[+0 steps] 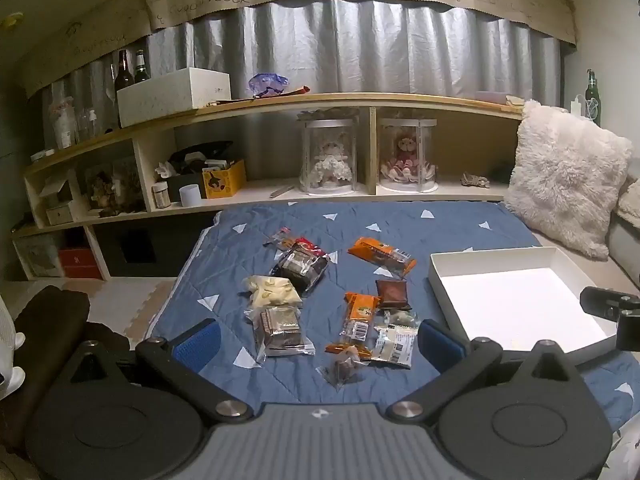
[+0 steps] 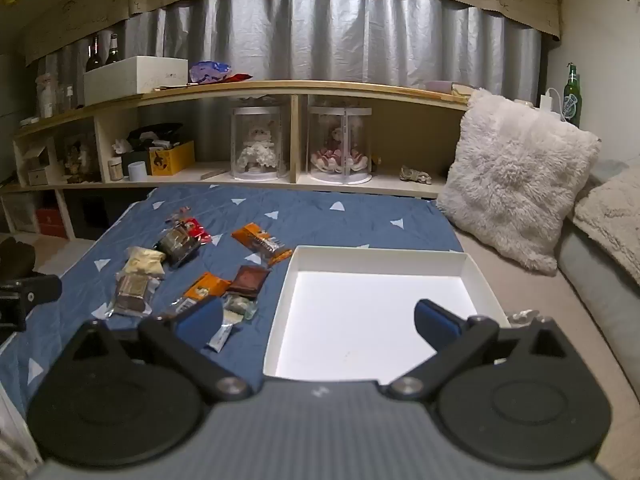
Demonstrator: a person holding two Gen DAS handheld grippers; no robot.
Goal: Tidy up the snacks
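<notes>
Nearest, the left gripper (image 1: pixel 320 340) and right gripper (image 2: pixel 318 320) both hang spread wide, pinching nothing. Snack packets (image 1: pixel 280 330) lie scattered on the blue blanket (image 1: pixel 400 220), some overlapping, labels unreadable. Just right sits the white tray (image 2: pixel 478 280), its near edge hidden behind the right gripper. Far shelves (image 1: pixel 260 104) blur.

Below me a blue quilt (image 1: pixel 360 220) with white triangles covers the bed. Wrapped snacks (image 1: pixel 296 268) lie scattered on it, and an empty white tray (image 2: pixel 280 312) sits beside them on my right.
</notes>
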